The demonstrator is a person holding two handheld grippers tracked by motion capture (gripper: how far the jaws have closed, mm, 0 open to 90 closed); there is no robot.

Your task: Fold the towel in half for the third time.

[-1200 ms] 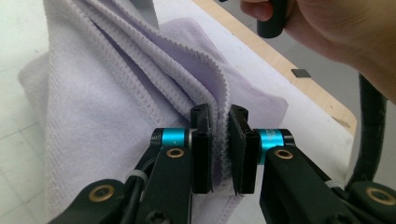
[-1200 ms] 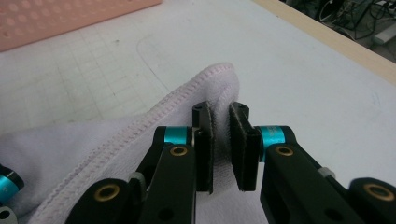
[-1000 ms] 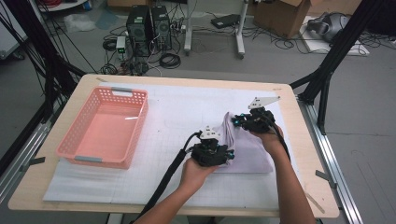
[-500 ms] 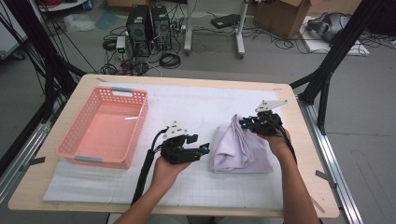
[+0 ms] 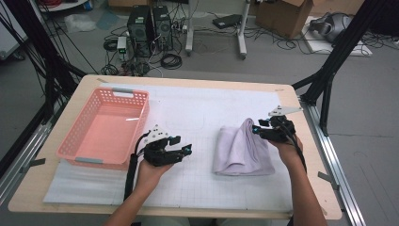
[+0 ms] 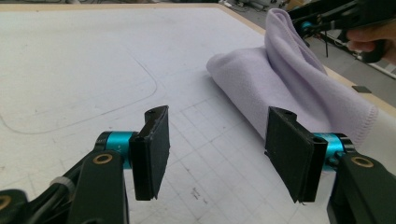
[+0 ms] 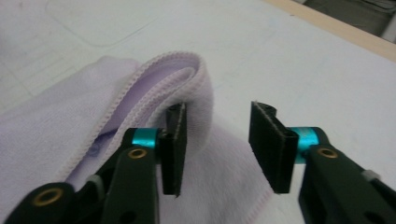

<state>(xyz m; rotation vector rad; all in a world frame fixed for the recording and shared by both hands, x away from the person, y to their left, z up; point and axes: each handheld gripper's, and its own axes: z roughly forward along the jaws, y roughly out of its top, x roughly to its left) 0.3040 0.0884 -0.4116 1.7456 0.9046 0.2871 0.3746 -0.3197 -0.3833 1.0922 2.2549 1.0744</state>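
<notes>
Folded lilac terry towel [image 5: 244, 150] lies on white gridded mat [image 5: 197, 113], right of centre. Soft, light, limp; best pinched at raised hemmed fold. Right gripper [image 7: 217, 140] just opening, jaws apart, fold against one pad. Left gripper [image 6: 217, 154] spread, empty, just opening.

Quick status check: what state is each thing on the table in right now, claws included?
Towel: folded, one corner raised beside the right claw.
Basket: upright, empty.
Left claw: open, nothing between its jaws, apart from the towel.
Right claw: jaws just opened, one pad against the towel's raised fold, no grip.
</notes>
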